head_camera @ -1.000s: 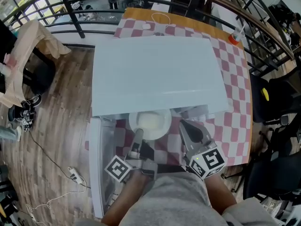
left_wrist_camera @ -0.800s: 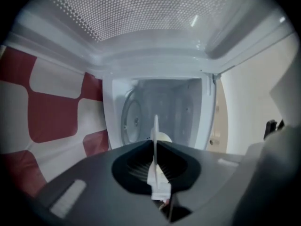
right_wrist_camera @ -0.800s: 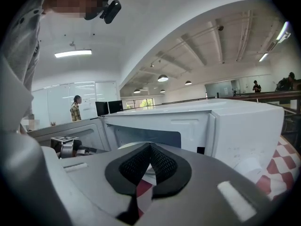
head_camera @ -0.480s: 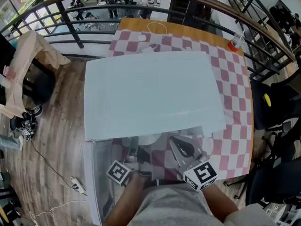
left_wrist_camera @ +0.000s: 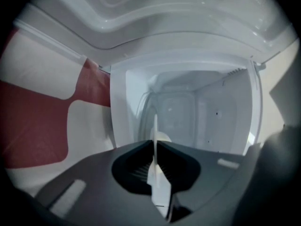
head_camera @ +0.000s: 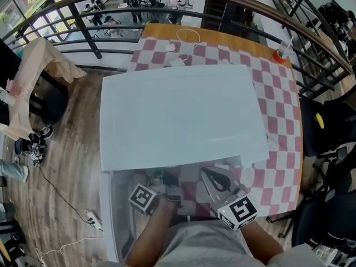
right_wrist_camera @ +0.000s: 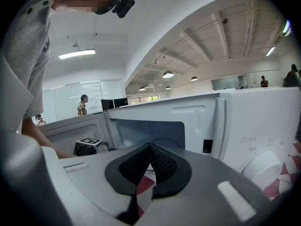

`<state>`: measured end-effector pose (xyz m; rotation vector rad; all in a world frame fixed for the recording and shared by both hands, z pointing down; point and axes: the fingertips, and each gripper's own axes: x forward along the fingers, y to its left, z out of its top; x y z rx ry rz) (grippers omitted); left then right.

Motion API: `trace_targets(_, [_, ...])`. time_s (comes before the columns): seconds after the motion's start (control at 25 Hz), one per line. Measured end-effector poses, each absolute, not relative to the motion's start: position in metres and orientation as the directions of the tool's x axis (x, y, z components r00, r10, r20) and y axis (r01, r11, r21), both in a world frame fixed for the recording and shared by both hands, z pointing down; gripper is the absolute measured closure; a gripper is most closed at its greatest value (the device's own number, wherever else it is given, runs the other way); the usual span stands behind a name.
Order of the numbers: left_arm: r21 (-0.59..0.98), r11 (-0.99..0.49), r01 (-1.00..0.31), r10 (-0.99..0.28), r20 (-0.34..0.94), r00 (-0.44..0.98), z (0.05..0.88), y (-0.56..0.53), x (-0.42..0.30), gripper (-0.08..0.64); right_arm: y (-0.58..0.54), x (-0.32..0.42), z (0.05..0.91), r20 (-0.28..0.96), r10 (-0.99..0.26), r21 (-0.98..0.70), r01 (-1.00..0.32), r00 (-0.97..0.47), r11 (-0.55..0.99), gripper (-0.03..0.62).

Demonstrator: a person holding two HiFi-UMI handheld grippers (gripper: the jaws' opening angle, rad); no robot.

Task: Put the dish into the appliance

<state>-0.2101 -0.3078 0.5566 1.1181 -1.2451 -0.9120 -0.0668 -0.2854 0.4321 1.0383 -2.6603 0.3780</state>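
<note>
The white dish (left_wrist_camera: pixel 155 171) shows edge-on as a thin white rim between the pads of my left gripper (left_wrist_camera: pixel 155 147), which is shut on it. That gripper reaches into the white microwave's open cavity (left_wrist_camera: pixel 188 112). In the head view the dish is hidden under the microwave top (head_camera: pixel 178 115), and only the left gripper's marker cube (head_camera: pixel 143 198) shows. My right gripper (right_wrist_camera: pixel 150 149) is shut with nothing in it. It hovers in front of the cavity opening (right_wrist_camera: pixel 141 131), to the right of the left gripper (right_wrist_camera: pixel 89 144).
The microwave door (head_camera: pixel 114 216) hangs open on the left. A red-and-white checkered cloth (head_camera: pixel 278 93) covers the table. The microwave's control panel (right_wrist_camera: pixel 263 126) faces the right gripper. A railing (head_camera: pixel 83 15) and chairs (head_camera: pixel 325 127) surround the table.
The dish, seen in front of the microwave a second ago, has gone under its top out of the head view. Both grippers moved forward towards the cavity.
</note>
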Motion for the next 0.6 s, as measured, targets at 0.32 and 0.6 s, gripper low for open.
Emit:
trace_targets(0.32, [0.953,0.278,-0.118,-0.952,0.290,0.102,0.5535,-0.3127,-0.2152,0.538,-0.2876,-0.0610,0.4287,0.332,-0.636,-0.137,-0.703,-0.696,0.698,0.594])
trace_targets(0.6, [0.929,0.316,-0.193,-0.935,0.339,0.103,0.5538,-0.3092,-0.2172,0.538,-0.2850,-0.0599,0.4278,0.331,-0.647,-0.129,-0.712,-0.687,0.690,0.594])
